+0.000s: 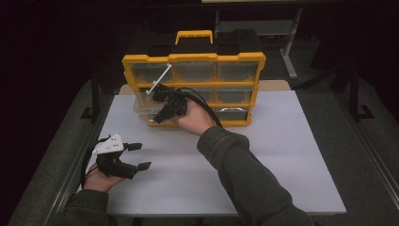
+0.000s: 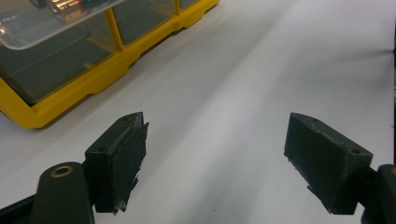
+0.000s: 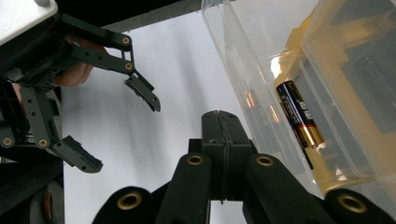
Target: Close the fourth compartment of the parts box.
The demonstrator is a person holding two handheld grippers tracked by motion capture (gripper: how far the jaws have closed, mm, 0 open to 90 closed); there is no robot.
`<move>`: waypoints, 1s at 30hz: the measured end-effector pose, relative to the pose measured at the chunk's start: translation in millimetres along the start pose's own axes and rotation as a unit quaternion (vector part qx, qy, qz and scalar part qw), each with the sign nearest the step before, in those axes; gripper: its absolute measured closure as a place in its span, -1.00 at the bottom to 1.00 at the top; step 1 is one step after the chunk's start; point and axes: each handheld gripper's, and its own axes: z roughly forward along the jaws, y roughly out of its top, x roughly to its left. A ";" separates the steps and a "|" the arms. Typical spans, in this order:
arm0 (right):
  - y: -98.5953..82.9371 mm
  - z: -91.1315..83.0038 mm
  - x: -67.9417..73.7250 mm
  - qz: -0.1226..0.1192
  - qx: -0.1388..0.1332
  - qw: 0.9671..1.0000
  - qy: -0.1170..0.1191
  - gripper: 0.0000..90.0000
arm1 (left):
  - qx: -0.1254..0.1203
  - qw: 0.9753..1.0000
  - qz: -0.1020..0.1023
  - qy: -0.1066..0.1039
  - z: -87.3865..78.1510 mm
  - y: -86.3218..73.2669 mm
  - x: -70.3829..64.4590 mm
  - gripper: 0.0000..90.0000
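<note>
I can't read any text here; the battery (image 3: 299,120) in the clear drawer (image 3: 243,70) bears small print, too blurred to make out.

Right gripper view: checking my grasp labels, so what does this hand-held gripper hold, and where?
Nothing: the right hand-held gripper is shut empty beside the clear drawer.

Organizer (image 1: 193,59) blocking the table's (image 1: 291,155) far middle, its drawer (image 1: 143,110) jutting forward, bare white surface open in front and rightward.
</note>
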 end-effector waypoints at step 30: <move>6.3 2.7 -11.5 0.010 -0.004 1.000 -0.014 0.98 | 0.001 1.000 -0.003 -0.001 -0.2 -0.2 -0.1 -0.55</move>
